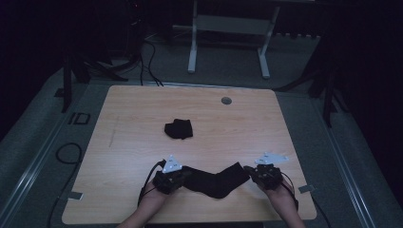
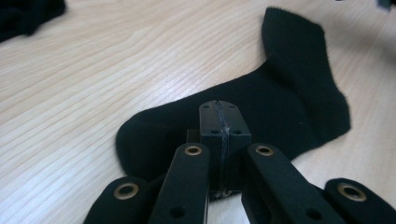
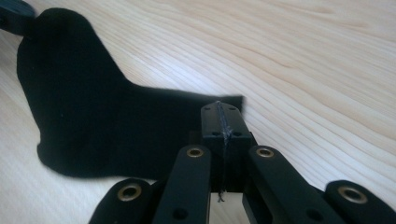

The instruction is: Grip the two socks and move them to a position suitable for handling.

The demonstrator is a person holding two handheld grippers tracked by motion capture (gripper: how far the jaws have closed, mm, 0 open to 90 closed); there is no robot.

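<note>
A black sock [image 1: 216, 183] lies flat near the front edge of the wooden table [image 1: 142, 109], stretched between my two grippers. My left gripper [image 1: 185, 175] sits at its toe end. In the left gripper view the jaws of that gripper [image 2: 218, 112] are pressed together on the sock [image 2: 289, 107], with dark fibres in the seam. My right gripper [image 1: 248, 170] is at the cuff end. In the right gripper view its jaws [image 3: 218, 112] are shut on the cuff corner of the sock [image 3: 93, 126]. A hand holds each gripper.
A second black sock [image 1: 179, 128], bunched into a lump, rests at the table's middle; it also shows in the left gripper view [image 2: 23, 14]. A round cable hole [image 1: 226, 100] is near the far edge. A white frame [image 1: 228, 28] stands behind the table. Cables trail on the floor at left.
</note>
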